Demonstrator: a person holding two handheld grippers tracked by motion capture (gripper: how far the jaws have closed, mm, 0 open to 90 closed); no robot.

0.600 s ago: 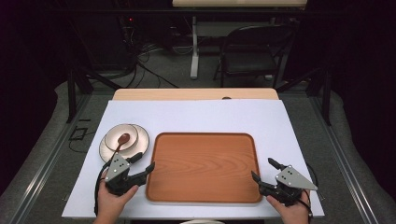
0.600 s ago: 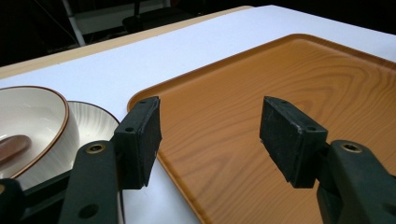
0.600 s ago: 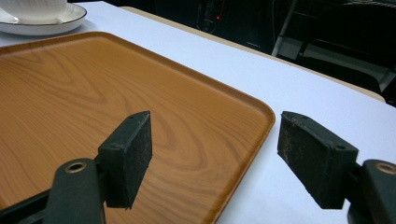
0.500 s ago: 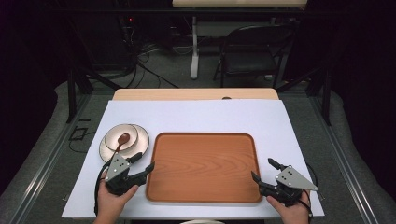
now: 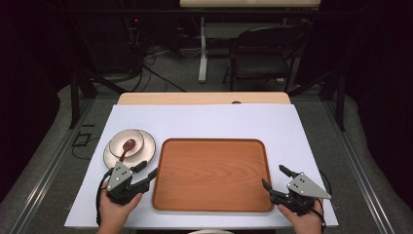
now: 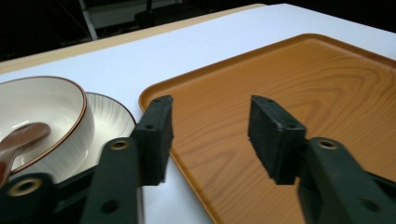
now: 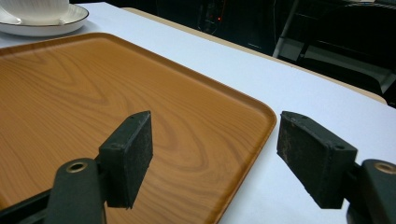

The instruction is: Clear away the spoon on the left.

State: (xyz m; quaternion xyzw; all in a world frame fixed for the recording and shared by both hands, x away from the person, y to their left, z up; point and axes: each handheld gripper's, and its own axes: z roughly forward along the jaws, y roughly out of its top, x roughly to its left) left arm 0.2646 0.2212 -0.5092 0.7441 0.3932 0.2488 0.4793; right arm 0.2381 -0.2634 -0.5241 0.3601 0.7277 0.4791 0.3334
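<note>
- My left gripper has its jaws apart, with nothing between them; I see only bare wood of the tray through the gap.
- In the left gripper view the left edge of the tray runs between the two jaws: one jaw is over the white sheet, the other jaw is over the wood.
- The pads do not press on the tray rim; whether they touch it, I cannot tell.
- Just outside the left jaw stands a bowl on a plate, and a brown spoon lies in the bowl.
- In the high view the left gripper is beside the near left corner of the tray, and the bowl is just ahead of it, close to the tray but apart from it.
- My right gripper also has its jaws apart and holds nothing.
- In the right gripper view the right corner of the tray lies in the gap: one jaw is over the wood, the other is over the sheet.
- Far beyond the jaws, at the top left of this view, I see the plate past the far side of the tray.
- In the high view the right gripper is at the near right corner of the tray, and each gripper is carried by a hand: left, right.
- The tray lies flat in the middle of the sheet, between my two grippers.
- The sheet covers a table, whose wooden far edge shows beyond it.
</note>
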